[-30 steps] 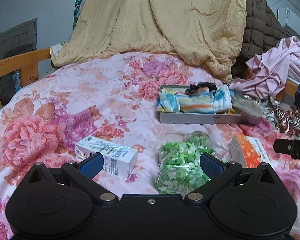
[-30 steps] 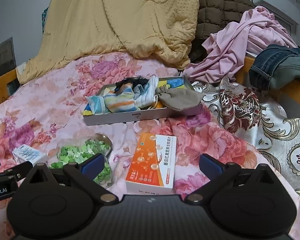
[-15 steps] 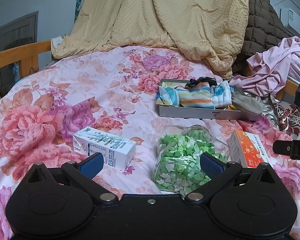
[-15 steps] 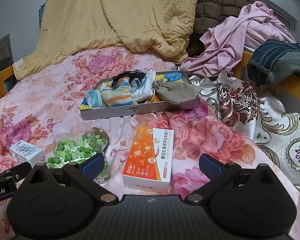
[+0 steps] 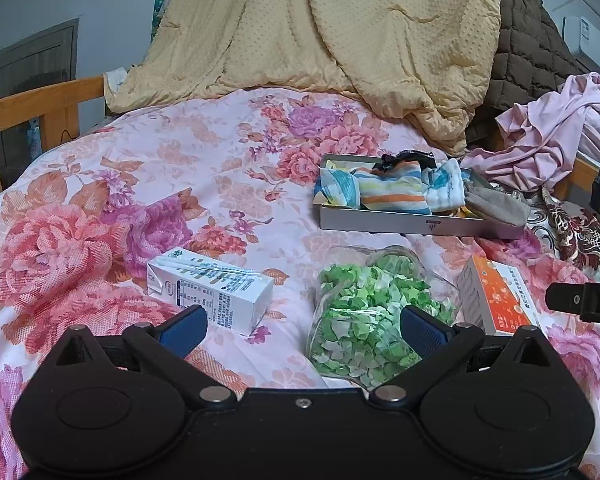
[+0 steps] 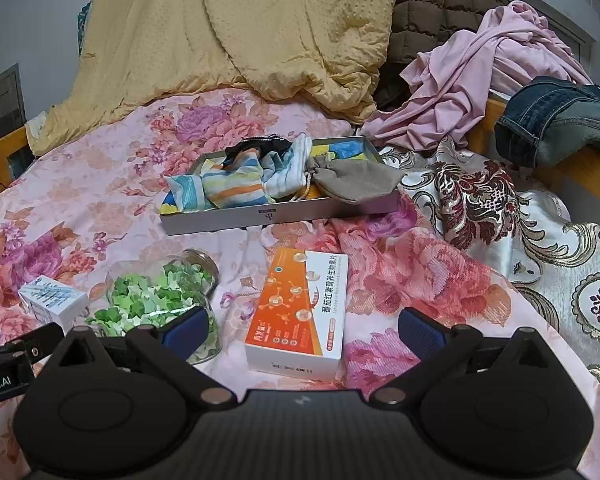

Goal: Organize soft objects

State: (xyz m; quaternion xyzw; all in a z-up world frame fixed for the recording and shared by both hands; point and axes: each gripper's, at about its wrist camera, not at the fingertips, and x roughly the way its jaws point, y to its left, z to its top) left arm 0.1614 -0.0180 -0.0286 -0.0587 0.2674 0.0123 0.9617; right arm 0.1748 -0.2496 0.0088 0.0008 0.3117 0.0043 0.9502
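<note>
A floral bedsheet (image 5: 204,168) covers the bed, with a yellow quilt (image 6: 260,24) heaped at its far end. A grey tray (image 6: 284,212) sits mid-bed holding striped cloth pouches (image 6: 236,190) and a grey drawstring pouch (image 6: 356,178) draped over its right edge. Nearer lie an orange box (image 6: 300,308), a jar of green paper stars (image 5: 364,312) on its side and a milk carton (image 5: 216,290). The left gripper (image 5: 300,326) and right gripper (image 6: 302,326) both hover with jaws spread wide, holding nothing.

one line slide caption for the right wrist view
Open right gripper above an orange box, grey tray of soft items beyond.
</note>
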